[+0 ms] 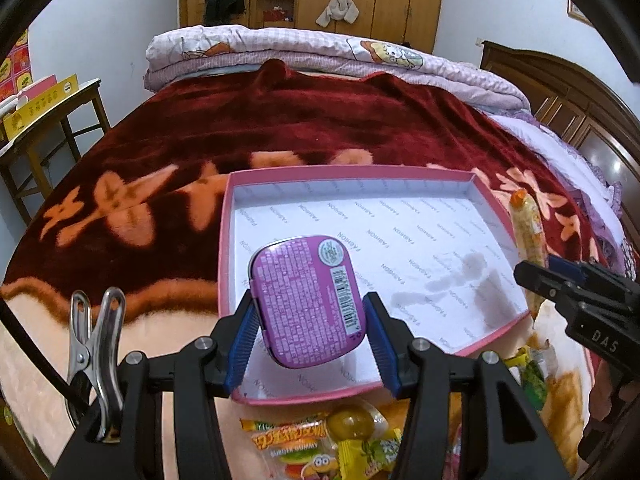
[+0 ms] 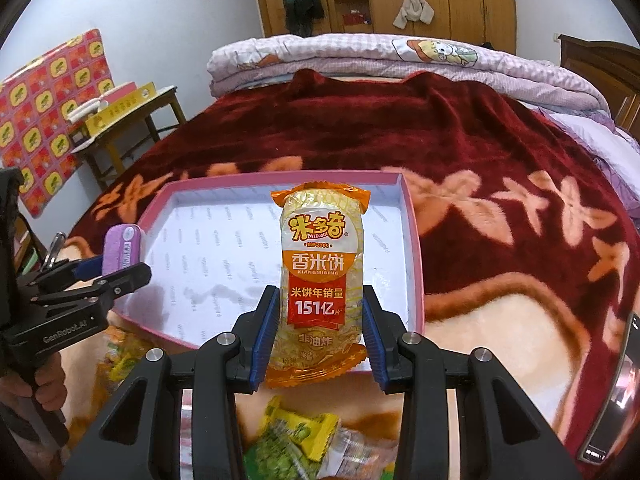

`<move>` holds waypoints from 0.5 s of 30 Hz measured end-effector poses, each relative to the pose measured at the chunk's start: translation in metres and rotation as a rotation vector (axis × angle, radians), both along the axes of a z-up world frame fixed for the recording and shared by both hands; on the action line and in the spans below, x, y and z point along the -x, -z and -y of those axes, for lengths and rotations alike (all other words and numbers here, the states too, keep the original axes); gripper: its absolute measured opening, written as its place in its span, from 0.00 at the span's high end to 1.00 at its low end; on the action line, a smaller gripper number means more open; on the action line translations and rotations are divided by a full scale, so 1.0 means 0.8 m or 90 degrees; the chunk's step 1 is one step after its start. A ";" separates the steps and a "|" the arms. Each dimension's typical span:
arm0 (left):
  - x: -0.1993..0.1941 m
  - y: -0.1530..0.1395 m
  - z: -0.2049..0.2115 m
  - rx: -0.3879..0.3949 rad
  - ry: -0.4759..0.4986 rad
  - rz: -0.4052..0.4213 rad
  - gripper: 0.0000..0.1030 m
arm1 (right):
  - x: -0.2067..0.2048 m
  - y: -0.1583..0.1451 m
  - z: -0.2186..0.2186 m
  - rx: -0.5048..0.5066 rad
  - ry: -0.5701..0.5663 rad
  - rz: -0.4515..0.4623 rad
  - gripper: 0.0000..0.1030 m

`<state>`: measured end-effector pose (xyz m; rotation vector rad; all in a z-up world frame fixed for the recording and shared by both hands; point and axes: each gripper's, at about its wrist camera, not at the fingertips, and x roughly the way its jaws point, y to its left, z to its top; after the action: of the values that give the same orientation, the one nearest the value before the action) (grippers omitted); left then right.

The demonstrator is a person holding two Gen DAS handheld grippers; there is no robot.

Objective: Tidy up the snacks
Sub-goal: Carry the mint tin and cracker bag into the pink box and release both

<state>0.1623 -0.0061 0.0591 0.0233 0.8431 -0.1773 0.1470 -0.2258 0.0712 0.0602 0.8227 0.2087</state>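
My left gripper is clamped on a purple tin, label side up, its long axis running away from me and tilted a little left, held above the near part of the pink box. My right gripper squeezes a rice cracker packet standing lengthwise over the same box. The box's white floor is bare. Loose snacks lie on the bed before it.

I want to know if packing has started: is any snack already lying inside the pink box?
No, the pink box shows only its bare printed white floor; the purple tin and the rice cracker pack are each held above it in a gripper.
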 end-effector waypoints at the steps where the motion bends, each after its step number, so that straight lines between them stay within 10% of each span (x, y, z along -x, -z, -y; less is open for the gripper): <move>1: -0.001 0.002 0.001 -0.004 0.002 -0.002 0.47 | -0.003 0.003 0.001 0.002 0.001 -0.004 0.60; 15: -0.019 0.030 0.013 -0.031 0.013 -0.032 0.47 | -0.020 0.032 0.004 -0.002 0.008 -0.032 0.60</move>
<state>0.1779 -0.0163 0.0348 0.0729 0.8974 -0.1766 0.1630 -0.2291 0.0456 0.0741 0.8725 0.1965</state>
